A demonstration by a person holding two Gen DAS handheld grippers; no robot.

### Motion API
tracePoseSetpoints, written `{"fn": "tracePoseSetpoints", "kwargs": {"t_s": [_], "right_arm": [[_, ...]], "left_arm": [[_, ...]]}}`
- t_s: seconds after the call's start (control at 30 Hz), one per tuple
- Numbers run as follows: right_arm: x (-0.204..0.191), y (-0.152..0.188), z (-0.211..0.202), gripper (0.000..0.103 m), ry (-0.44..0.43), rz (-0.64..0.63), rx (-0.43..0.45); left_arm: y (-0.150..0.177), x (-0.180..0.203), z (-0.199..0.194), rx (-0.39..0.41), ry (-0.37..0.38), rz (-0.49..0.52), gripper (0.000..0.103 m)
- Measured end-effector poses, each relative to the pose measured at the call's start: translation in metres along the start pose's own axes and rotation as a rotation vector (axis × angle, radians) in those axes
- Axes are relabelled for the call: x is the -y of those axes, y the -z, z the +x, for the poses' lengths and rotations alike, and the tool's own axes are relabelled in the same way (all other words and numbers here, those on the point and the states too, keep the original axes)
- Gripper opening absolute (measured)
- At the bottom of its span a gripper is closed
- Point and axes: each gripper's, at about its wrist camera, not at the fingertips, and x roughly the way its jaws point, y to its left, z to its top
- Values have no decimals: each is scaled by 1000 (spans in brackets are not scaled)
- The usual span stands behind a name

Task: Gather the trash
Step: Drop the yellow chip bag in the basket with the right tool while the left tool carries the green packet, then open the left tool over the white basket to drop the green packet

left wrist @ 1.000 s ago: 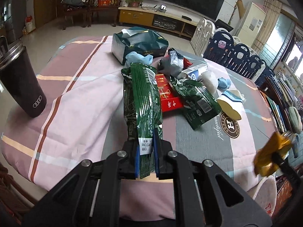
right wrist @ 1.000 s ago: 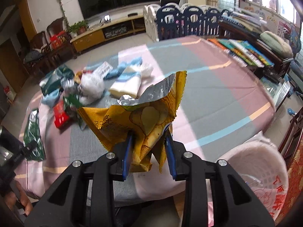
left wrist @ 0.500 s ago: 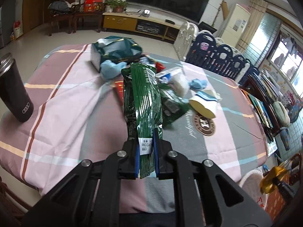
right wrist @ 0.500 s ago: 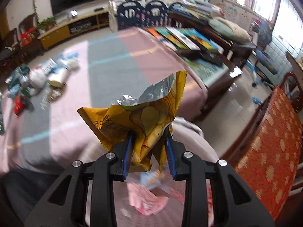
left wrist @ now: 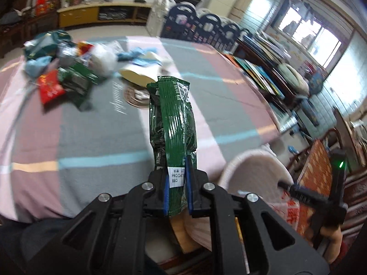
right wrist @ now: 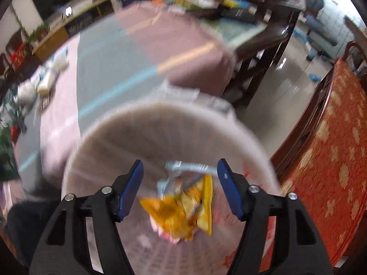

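My left gripper is shut on a long green snack wrapper, which sticks up over the near edge of the striped tablecloth. A white waste basket stands to its right, below the table edge. In the right wrist view my right gripper hangs over that white waste basket, its jaws opening. The yellow chip bag sits loose below the pads inside the basket, touching neither pad. A heap of wrappers lies on the far left of the table.
A red patterned chair stands right of the basket. A dark shelf with books runs along the table's right side. The right gripper's body shows at the right of the left wrist view.
My right gripper swung from the table to over the basket and let go of the yellow bag, which dropped in. My left gripper carried the green wrapper rightward toward the basket.
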Motion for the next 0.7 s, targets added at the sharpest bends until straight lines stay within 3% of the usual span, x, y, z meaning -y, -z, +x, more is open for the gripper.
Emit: {"fn": "tracePoseSetpoints", "kwargs": {"t_s": [0.13, 0.27, 0.33, 0.37, 0.43, 0.5, 0.53, 0.7], "right_arm": [[27, -23, -32, 69, -6, 93, 155], [54, -37, -55, 71, -11, 177, 247], [63, -45, -61, 72, -11, 210, 261], [67, -49, -62, 72, -9, 225, 264], [76, -53, -62, 72, -9, 253, 260], [80, -52, -62, 72, -10, 265, 239], [79, -51, -59, 72, -13, 268, 226], [61, -44, -42, 72, -35, 255, 162]], "left_arm": [[11, 35, 24, -82, 91, 50, 11], [21, 77, 40, -198, 333, 89, 11], [28, 104, 46, -256, 404, 160, 14], [34, 115, 49, -274, 400, 204, 16], [46, 134, 57, -295, 349, 295, 29], [58, 144, 63, -326, 306, 345, 56], [62, 145, 64, -327, 295, 358, 60], [43, 113, 51, -209, 165, 300, 79]]}}
